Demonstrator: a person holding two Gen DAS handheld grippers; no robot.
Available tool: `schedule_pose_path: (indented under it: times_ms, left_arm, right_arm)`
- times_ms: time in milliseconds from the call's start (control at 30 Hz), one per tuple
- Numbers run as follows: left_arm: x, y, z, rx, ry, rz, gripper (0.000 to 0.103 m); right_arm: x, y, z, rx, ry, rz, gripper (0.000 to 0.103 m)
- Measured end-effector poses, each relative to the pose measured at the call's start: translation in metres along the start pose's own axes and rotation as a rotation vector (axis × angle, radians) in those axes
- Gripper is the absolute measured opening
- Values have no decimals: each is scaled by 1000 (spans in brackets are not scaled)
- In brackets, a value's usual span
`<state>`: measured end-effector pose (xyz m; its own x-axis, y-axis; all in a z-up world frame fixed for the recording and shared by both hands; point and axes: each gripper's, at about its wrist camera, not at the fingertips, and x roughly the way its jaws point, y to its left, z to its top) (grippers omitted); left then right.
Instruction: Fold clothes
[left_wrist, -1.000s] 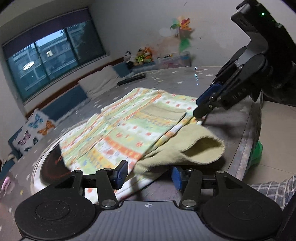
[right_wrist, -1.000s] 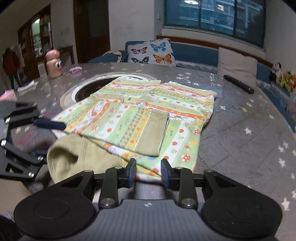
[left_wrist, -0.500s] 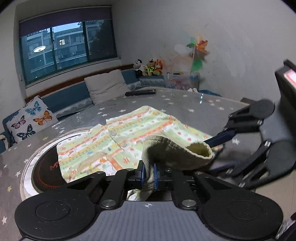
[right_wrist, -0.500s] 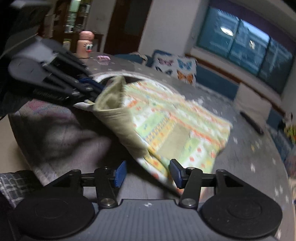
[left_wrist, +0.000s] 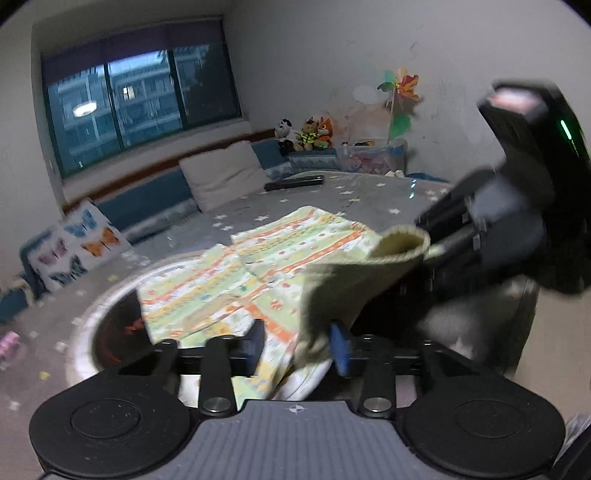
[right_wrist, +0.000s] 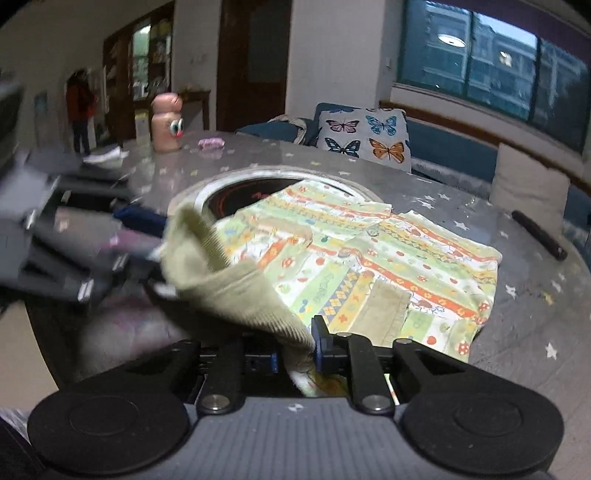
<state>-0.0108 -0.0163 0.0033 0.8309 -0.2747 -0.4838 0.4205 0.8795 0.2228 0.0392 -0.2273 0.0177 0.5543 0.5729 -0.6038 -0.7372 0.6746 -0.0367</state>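
A child's shirt (left_wrist: 258, 266) with green, yellow and orange stripes lies spread on the grey star-print table (left_wrist: 332, 199). Its olive ribbed sleeve cuff (left_wrist: 354, 273) is lifted off the table and stretched between both grippers. My left gripper (left_wrist: 298, 345) has its jaws apart, with the cuff bunched against the right pad (left_wrist: 340, 349). In the right wrist view, my right gripper (right_wrist: 295, 350) is shut on the near end of the cuff (right_wrist: 229, 291), above the shirt (right_wrist: 369, 266). The blurred left gripper (right_wrist: 147, 236) is at the cuff's far end.
A round hob ring (right_wrist: 236, 192) is set in the table (right_wrist: 524, 332), partly under the shirt. A black remote (right_wrist: 539, 234) lies far right, a pink figure (right_wrist: 166, 122) and small pink item (right_wrist: 210, 143) far left. Cushions line the bench. A person (right_wrist: 79, 110) stands in the doorway.
The left gripper shut on the cuff and lifted it, and has now spread its jaws. The right gripper moved in and shut on the cuff's other end.
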Motion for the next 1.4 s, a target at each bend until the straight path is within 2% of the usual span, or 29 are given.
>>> schedule_pose_path:
  times_ms: [200,333,367,400,500,800,1133,1267,1400]
  left_arm:
    - [0,1,-15,63,37,79,50]
    - [8,1,-22,155,34,128,50]
    - [11,2,-24,171,38,131,42]
    - [14,4,-26,177,47,136,23]
    - [14,11,-25,130,66,131,8]
    - [-38,12,-12,54,35,83,6]
    - [-118,-8,-2,61,58,-28,6]
    - [-110,4,10,58,31,-6,6]
    - [-93,21,20,33,14,14,6]
  right_arm:
    - [-10,-6,11,44,-35,-4,15]
    - [-12,-5,14,40,-44,-12,15]
    - [-11,-5,13,43,-42,-14,15]
    - [-10,-5,13,46,-39,-17,14]
    - [-10,-2,12,48,-48,-23,11]
    - [-42,12,11,24,-80,8,10]
    - [-116,44,6,-17,-17,154,9]
    - [-120,45,20,-51,-19,147,9]
    - [-106,34,39,-59,-24,133,9]
